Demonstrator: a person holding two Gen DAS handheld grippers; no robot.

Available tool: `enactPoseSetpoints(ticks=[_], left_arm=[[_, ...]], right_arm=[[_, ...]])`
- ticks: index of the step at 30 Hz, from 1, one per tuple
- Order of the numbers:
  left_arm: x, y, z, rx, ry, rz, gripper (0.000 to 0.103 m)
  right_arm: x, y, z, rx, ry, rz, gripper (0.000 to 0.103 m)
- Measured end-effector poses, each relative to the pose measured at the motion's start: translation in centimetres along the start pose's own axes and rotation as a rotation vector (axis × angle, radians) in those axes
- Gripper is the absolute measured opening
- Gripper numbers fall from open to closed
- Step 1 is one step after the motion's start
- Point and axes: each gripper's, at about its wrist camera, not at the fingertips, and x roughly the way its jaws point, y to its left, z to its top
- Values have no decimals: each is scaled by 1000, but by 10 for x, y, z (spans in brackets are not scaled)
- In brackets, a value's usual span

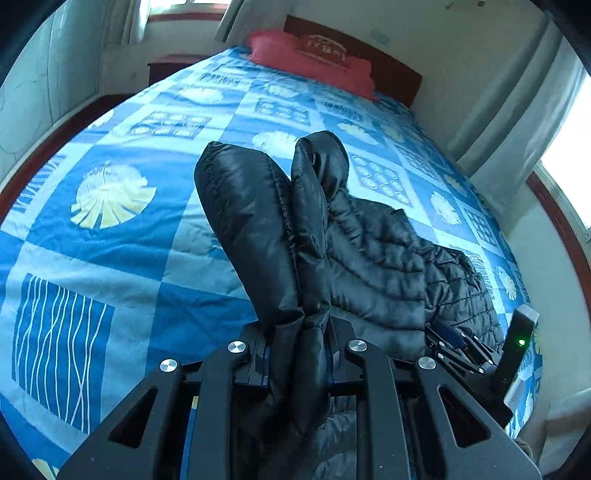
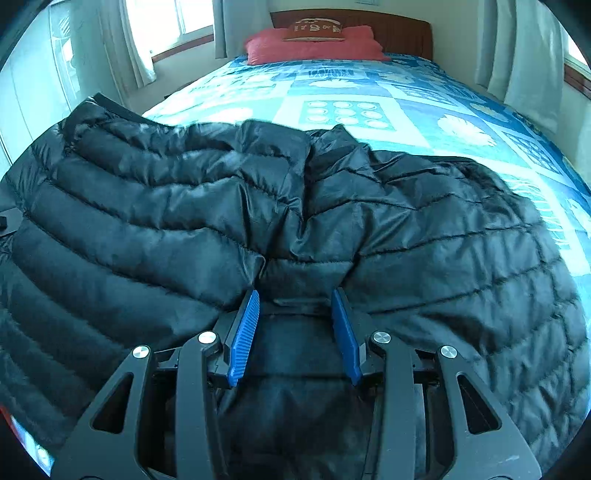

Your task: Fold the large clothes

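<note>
My left gripper (image 1: 295,354) clamps the black puffer jacket (image 1: 373,258) edge; right gripper (image 2: 295,328) grips bunched jacket on blue bedspread (image 1: 122,266).

Bed (image 2: 369,85) with blue patchwork quilt fills both frames. Black puffer jacket (image 2: 258,221) lies spread across lower half of right-wrist frame. Red pillow (image 2: 314,44) with a small brown cushion (image 2: 314,29) on top, top centre, against headboard.
</note>
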Motion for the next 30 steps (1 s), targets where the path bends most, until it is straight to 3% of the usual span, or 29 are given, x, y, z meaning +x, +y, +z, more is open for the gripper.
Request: enactPoseSetpoints(ticks=[2,5,12,22,30], left_arm=[[-4,-16,0,22,-11,16,20],[-8,-40,-3,49,-24,25,20],[-4,-109,-12,126,-46,36,20],[44,-219,-38,240,-2,68,20],[90,-264,-71,306,18,115,20]], right_arm=[[-19,-7,0,3,-15,-5,41],[-42,-19,-3,18,-46,-7,52],[-87,-66,-19,77,-95,-12,53],[-118,-149,-43,217,-135,-65,53],[-127,-186,-59,291,-133,-88,53]])
